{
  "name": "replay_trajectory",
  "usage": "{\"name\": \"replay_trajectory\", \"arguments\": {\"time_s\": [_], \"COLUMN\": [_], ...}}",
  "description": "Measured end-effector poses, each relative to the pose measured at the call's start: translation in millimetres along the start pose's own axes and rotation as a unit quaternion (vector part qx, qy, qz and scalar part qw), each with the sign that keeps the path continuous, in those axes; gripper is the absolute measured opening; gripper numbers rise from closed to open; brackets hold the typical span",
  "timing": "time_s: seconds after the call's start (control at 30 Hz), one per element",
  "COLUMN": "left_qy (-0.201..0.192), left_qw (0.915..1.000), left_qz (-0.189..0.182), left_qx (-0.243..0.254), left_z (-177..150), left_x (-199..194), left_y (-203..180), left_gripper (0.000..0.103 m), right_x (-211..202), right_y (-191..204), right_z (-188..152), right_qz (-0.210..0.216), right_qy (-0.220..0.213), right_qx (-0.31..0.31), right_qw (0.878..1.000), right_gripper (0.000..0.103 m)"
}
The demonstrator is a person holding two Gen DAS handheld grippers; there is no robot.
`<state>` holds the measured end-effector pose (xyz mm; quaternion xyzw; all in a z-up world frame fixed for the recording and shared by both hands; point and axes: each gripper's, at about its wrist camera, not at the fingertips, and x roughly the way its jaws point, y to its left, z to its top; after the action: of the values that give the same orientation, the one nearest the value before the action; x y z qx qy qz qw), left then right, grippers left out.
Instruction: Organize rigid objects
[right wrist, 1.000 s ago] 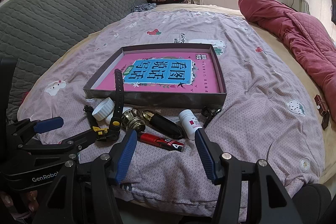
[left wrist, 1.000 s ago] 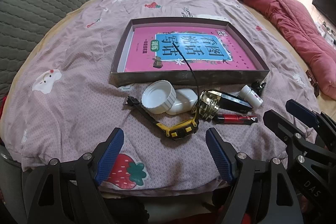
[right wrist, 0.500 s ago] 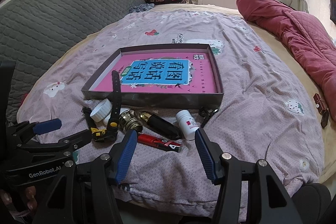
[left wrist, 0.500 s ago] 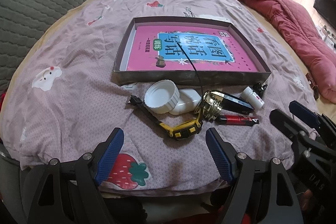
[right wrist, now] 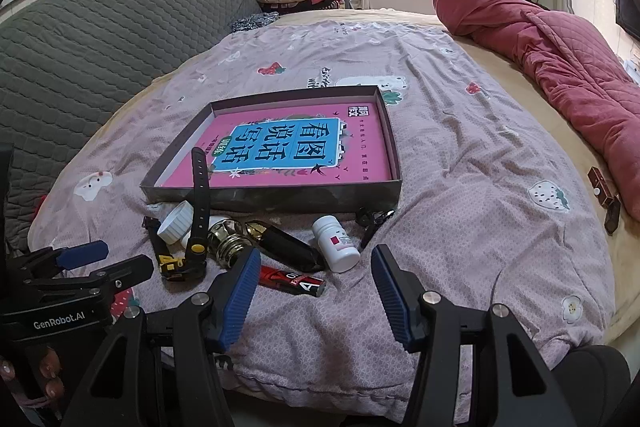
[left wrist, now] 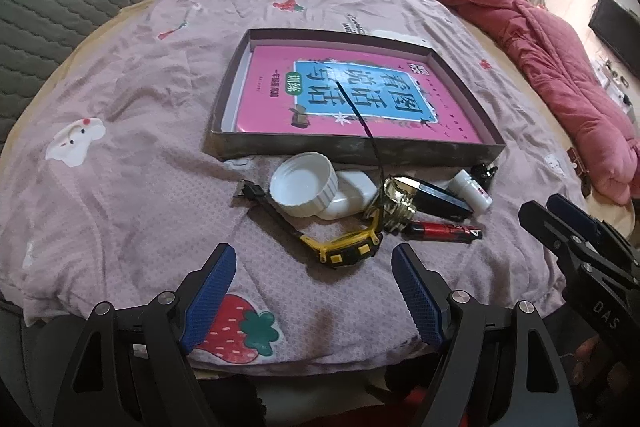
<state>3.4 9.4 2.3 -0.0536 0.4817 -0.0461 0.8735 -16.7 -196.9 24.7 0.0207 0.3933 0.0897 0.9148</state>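
Small rigid things lie in a tight cluster on the bed's quilt (left wrist: 132, 131), just near of a shallow tray (left wrist: 352, 151) that holds a pink book (left wrist: 360, 99). From left to right in the left wrist view: a yellow-and-black watch (left wrist: 344, 251) with one strap upright against the tray's near wall, a white cap (left wrist: 303, 189) leaning on a white case (left wrist: 352, 195), a metallic knob (left wrist: 396, 203), a black tube (left wrist: 440, 201) with a gold tip, a red battery (left wrist: 444, 230) near of the tube, a white bottle (left wrist: 472, 190) on its side, and a small black clip (left wrist: 484, 173), though what that last item is remains hard to tell. Cap and case touch; knob and tube touch.

Left tool (left wrist: 312, 291) hovers near of the watch, its blue pads spread wide and empty. Right tool (right wrist: 316, 287) hovers near of the battery and bottle, also spread wide and empty. A red duvet (right wrist: 560, 67) lies along the bed's right side.
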Motion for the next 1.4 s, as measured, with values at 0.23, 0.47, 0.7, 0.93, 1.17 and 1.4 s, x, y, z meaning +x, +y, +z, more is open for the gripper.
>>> {"name": "replay_trajectory", "arguments": {"time_s": [0.23,0.47,0.7,0.93,1.17,1.4], "left_qy": [-0.001,-0.013,-0.019,-0.016,-0.003,0.004], "left_qw": [0.9996,0.9977,0.9935,0.9876,0.9811,0.9741], "left_qz": [-0.006,0.008,-0.005,-0.005,0.005,0.007], "left_qx": [0.026,0.066,0.112,0.156,0.194,0.226], "left_z": [-4,-7,-9,-9,-7,-11], "left_x": [4,13,19,28,43,49], "left_y": [-12,-20,-30,-36,-37,-45], "left_gripper": [0.081,0.081,0.081,0.069,0.055,0.038], "right_x": [1,8,13,18,23,37], "right_y": [-5,-15,-20,-27,-30,-28], "right_z": [1,0,-1,-3,-2,-2], "right_qz": [-0.011,-0.011,-0.007,-0.009,-0.01,-0.006], "right_qy": [-0.003,0.007,0.011,0.019,0.024,0.039], "right_qx": [-0.007,0.005,0.01,0.022,0.017,-0.001], "right_qw": [1.0,1.0,1.0,1.0,1.0,0.999], "right_gripper": [0.057,0.057,0.057,0.057,0.057,0.057]}}
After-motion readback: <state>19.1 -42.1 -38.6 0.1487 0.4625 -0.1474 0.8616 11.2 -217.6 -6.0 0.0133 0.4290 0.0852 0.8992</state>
